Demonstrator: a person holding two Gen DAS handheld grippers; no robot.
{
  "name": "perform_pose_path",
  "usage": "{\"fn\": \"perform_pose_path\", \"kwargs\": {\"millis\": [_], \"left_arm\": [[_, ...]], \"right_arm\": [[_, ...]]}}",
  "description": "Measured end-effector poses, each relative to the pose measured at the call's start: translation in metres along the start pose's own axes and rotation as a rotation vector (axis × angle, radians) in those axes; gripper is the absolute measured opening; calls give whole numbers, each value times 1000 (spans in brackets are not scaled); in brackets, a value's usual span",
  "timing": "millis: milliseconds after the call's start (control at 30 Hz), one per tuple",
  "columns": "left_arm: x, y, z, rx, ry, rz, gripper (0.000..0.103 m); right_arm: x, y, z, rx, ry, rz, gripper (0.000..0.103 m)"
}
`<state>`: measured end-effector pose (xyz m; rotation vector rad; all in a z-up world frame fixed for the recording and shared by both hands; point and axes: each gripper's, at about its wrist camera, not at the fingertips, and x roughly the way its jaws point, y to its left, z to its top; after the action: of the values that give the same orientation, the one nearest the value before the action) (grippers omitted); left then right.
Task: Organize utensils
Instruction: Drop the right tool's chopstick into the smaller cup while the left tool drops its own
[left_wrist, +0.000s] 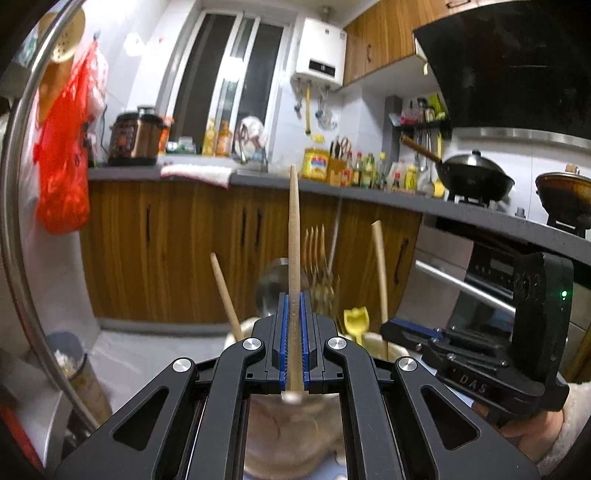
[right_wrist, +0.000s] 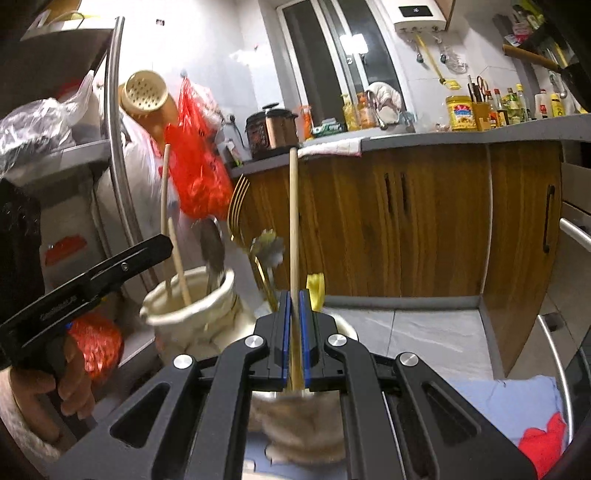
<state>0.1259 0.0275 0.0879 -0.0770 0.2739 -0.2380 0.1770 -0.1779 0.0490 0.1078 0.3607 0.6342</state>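
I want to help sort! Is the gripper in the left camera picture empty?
No, the left gripper is shut on a wooden stick that stands upright between its blue pads.

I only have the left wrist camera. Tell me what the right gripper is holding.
Observer: The right gripper is shut on a wooden chopstick, held upright.
Operator: Describe the holder hidden behind my gripper.
Observer: It is a cream holder with a wide rim. Another chopstick and a metal spoon stand in it.
Operator: Report what lies at the lower right of that view.
Observer: A blue cloth with a red patch.
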Motion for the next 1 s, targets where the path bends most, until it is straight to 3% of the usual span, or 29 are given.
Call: {"fn": "perform_pose_path", "kwargs": {"millis": [367, 767, 933, 1000], "left_arm": [[-3, -2, -9, 21, 144, 26, 7], [-2, -6, -10, 48, 151, 37, 7], [-3, -3, -9, 31, 148, 42, 15], [-3, -2, -10, 28, 147, 45, 19]], "right_arm": [[-2, -1, -9, 32, 122, 50, 5], [-4, 4, -9, 13, 139, 55, 5], [-3, 2, -7, 28, 143, 62, 6], [-4, 2, -6, 32, 141, 63, 13]]}}
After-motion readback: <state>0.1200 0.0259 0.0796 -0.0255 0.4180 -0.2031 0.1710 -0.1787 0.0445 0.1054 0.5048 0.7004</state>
